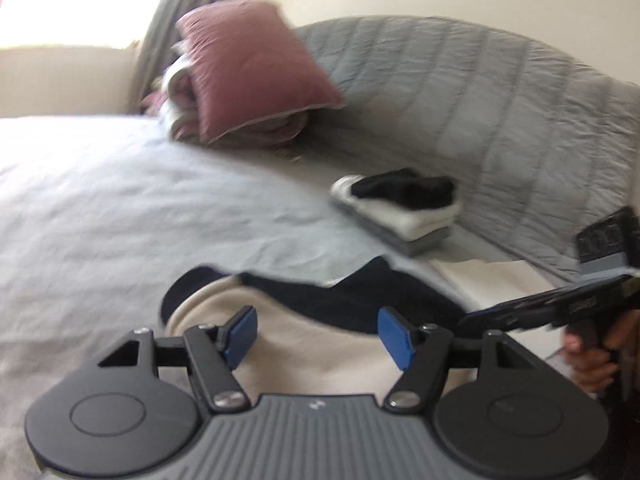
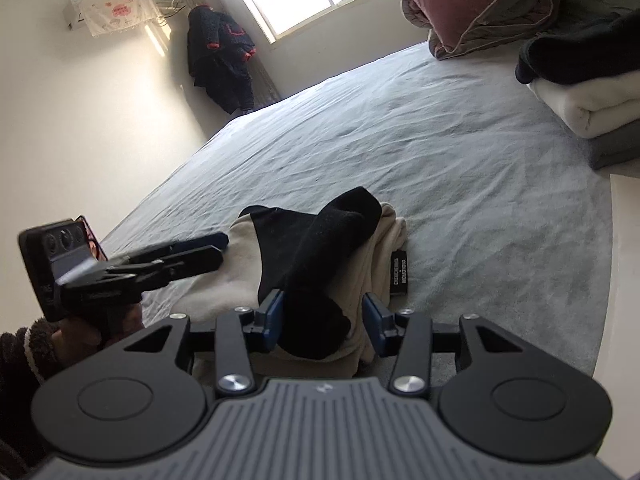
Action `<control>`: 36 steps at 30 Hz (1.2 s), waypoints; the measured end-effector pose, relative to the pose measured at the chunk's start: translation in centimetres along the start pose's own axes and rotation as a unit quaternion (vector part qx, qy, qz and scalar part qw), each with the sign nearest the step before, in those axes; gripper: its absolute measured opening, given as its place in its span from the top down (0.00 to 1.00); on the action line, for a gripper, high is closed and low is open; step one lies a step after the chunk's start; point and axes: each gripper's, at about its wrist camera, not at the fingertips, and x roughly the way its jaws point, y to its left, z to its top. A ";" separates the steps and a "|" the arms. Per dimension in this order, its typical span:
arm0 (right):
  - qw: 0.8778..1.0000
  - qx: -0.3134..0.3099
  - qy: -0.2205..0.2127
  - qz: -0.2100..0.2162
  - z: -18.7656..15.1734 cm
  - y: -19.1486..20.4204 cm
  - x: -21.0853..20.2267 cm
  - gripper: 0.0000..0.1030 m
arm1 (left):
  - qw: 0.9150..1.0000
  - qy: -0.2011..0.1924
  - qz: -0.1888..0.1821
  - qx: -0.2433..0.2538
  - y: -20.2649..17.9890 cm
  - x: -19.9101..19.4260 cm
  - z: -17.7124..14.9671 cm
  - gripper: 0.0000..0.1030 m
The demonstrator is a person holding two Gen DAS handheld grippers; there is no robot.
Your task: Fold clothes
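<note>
Cream-and-black garment (image 2: 320,264) bunched on the bed (image 2: 460,152), near side of the folded stack (image 2: 580,92); right gripper (image 2: 323,320) straddles it with pads clear, left gripper (image 1: 318,336) open above—regrip edges, fold flat.

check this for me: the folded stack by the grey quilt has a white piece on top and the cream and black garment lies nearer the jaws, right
Not quite. The folded stack by the grey quilt has a black piece on top, with white beneath it, as the left wrist view shows. The cream and black garment does lie nearer the jaws.

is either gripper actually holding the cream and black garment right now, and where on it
Neither. The left gripper hangs open above the cream and black garment. The right gripper straddles its bunched near edge, but its pads stand clear of the cloth.
</note>
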 end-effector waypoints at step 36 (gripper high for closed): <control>0.991 0.012 -0.053 -0.122 2.6 0.9 5.5 0.68 | 0.992 -0.001 -0.064 0.112 -8.5 -2.4 -2.5 0.31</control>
